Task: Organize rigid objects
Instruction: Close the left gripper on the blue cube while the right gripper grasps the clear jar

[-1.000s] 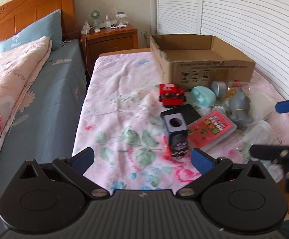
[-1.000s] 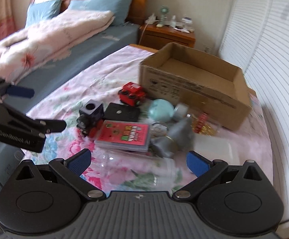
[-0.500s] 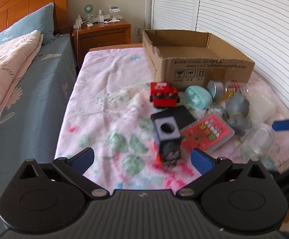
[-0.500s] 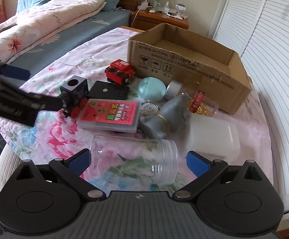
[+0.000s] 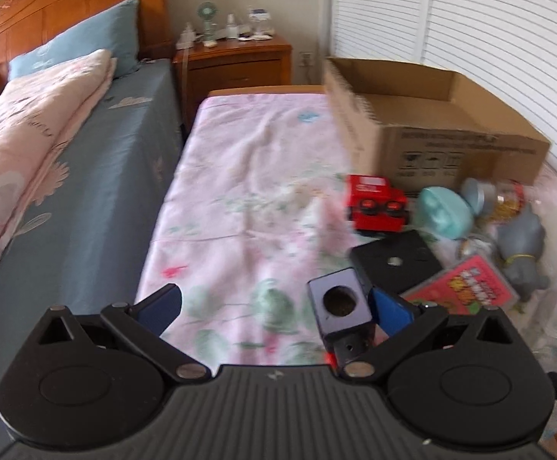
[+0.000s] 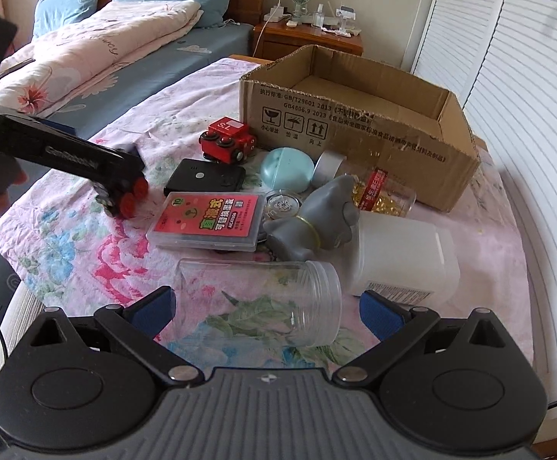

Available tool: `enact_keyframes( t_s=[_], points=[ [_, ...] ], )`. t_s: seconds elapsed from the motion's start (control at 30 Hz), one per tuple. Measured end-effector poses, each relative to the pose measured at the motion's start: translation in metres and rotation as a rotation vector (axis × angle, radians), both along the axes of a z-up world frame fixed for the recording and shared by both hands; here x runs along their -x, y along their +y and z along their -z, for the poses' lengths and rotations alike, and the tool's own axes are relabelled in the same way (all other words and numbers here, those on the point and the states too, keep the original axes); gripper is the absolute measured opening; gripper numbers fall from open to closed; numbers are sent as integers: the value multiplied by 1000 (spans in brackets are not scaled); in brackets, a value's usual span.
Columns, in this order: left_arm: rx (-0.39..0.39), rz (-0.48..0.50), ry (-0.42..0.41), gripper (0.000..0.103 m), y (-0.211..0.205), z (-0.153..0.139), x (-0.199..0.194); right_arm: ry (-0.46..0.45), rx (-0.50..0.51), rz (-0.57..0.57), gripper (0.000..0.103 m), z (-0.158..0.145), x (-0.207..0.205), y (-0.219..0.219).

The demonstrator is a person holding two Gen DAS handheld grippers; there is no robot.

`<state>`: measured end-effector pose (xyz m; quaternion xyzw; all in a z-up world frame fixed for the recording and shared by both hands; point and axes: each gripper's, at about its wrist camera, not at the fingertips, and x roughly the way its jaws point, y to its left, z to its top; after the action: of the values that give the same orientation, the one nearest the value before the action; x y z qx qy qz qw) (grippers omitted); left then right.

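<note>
A black toy train (image 5: 340, 306) with a grey block on top stands between the fingers of my left gripper (image 5: 274, 306), close against the right pad (image 5: 389, 310). That gripper is open. In the right wrist view, the left gripper (image 6: 98, 153) hangs over the train's red wheels (image 6: 129, 195). My right gripper (image 6: 266, 311) is open, with a clear plastic jar (image 6: 263, 299) lying on its side between the fingers. An open cardboard box (image 6: 355, 126) stands behind the pile.
On the floral cloth lie a red toy truck (image 6: 226, 142), a flat black box (image 6: 205, 180), a pink card case (image 6: 205, 218), a grey elephant (image 6: 317, 226), a teal case (image 6: 286, 168) and a white container (image 6: 405, 257). A bed (image 5: 67, 191) runs along the left.
My left gripper has come down and forward until the black train sits between its fingers. My right gripper has moved in on the clear jar, which now lies between its fingers.
</note>
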<state>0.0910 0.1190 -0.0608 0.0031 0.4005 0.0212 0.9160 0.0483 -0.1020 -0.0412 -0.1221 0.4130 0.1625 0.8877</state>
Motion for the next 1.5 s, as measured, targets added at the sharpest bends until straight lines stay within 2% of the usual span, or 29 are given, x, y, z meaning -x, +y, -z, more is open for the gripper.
enact_keyframes(
  t_s=[0.13,0.3,0.53,0.73,0.8,0.9,0.97,1.03,1.2,1.33,1.5],
  points=[
    [-26,-29,16,102,10,1,1,19,-22,4,103,3,-1,-3],
    [16,13,41,102,5,7,7,24,-23,3,103,4,-2,-2],
    [6,9,46,102,-3,22,7,23,-16,-7,103,5,-2,0],
    [17,-43,24,100,8,23,16,31,-32,-7,103,5,-3,-3],
    [38,-30,12,99,6,21,19,35,-38,-15,103,6,-3,-2],
    [56,3,17,93,0,21,19,50,-53,-32,103,8,-5,0],
    [70,27,26,92,-4,23,18,55,-56,-43,103,9,-5,2],
    [89,33,28,83,-5,25,16,54,-53,-56,103,8,-4,4],
    [121,85,4,70,-12,24,13,54,-44,-76,103,7,-4,8],
    [62,127,-7,60,-16,25,16,51,-27,-85,103,7,-5,11],
    [45,132,-21,61,-7,26,21,48,-20,-91,103,9,-7,12]
  ],
)
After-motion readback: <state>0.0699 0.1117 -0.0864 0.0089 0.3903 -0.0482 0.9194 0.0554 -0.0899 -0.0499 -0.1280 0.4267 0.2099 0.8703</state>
